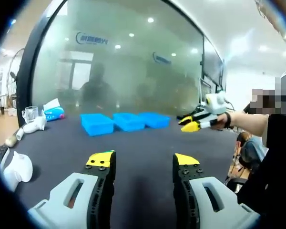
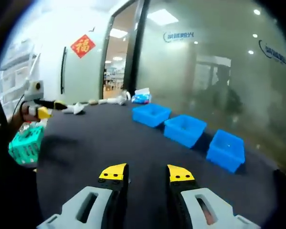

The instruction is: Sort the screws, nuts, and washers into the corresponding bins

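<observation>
Three blue bins stand in a row at the far side of the dark table (image 1: 148, 143): left bin (image 1: 97, 123), middle bin (image 1: 128, 120), right bin (image 1: 155, 119). The right gripper view shows the same row, near bin (image 2: 151, 114), middle bin (image 2: 185, 130), far bin (image 2: 226, 149). My left gripper (image 1: 143, 162) hovers open over the mat with nothing between its yellow-tipped jaws. My right gripper (image 2: 147, 172) is also open and holds nothing. In the left gripper view the right gripper (image 1: 194, 121) hangs in a hand just right of the bins. The left gripper (image 2: 46, 109) appears at the left in the right gripper view.
A frosted glass wall (image 1: 133, 57) rises right behind the bins. White objects (image 1: 19, 169), a clear cup (image 1: 31, 114) and a blue-white packet (image 1: 55, 113) lie at the table's left end. A green basket (image 2: 26, 143) sits at the near left edge. A person's dark sleeve (image 1: 276, 157) is at the right.
</observation>
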`<state>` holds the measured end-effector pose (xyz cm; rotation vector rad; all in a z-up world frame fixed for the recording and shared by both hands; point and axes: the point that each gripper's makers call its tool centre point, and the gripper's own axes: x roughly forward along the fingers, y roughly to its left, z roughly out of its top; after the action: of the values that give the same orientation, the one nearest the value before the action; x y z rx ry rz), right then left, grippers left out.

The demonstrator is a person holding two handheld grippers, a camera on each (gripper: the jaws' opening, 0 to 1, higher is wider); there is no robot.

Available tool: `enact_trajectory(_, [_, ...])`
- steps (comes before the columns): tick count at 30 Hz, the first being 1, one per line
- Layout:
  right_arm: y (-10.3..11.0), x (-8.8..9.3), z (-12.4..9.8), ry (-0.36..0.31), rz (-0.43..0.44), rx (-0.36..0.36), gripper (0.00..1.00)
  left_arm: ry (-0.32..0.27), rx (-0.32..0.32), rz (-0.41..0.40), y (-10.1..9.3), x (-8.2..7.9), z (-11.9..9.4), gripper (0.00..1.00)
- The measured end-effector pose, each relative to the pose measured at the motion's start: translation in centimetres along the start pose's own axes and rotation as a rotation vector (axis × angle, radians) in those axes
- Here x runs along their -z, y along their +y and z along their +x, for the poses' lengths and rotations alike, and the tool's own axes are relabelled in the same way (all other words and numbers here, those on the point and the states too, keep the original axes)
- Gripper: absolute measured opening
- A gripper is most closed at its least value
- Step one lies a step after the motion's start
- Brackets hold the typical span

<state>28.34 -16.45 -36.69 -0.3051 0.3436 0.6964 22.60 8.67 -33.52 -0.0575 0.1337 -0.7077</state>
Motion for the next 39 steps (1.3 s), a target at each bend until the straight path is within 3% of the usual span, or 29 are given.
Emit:
enact_trajectory(6, [2.6, 1.6, -1.3, 0.081, -0.060, -0.093, 0.28, 0.024, 0.028, 0.011, -0.6, 0.6, 0.1, 0.47])
enact_trajectory(15, [3.6, 1.9, -0.6, 0.193, -0.077, -0.176, 0.28, 0.033, 0.039, 0.009, -0.7, 1.0, -0.1, 0.47])
enact_trajectory(25, [3.8, 2.3, 2.1, 0.302, -0.166, -0.231, 0.27, 0.001, -0.001, -0.002, 0.5, 0.4, -0.6, 0.47])
enact_trajectory(35, [3.4, 2.5, 5.1, 0.383, -0.144, -0.268, 0.22, -0.003, -0.015, -0.023, 1.2, 0.9, -0.7, 0.47])
enact_trajectory(39, [2.9, 2.9, 6.2, 0.406, -0.093, -0.256, 0.19, 0.000, -0.021, -0.024, 1.5, 1.1, -0.8, 0.47])
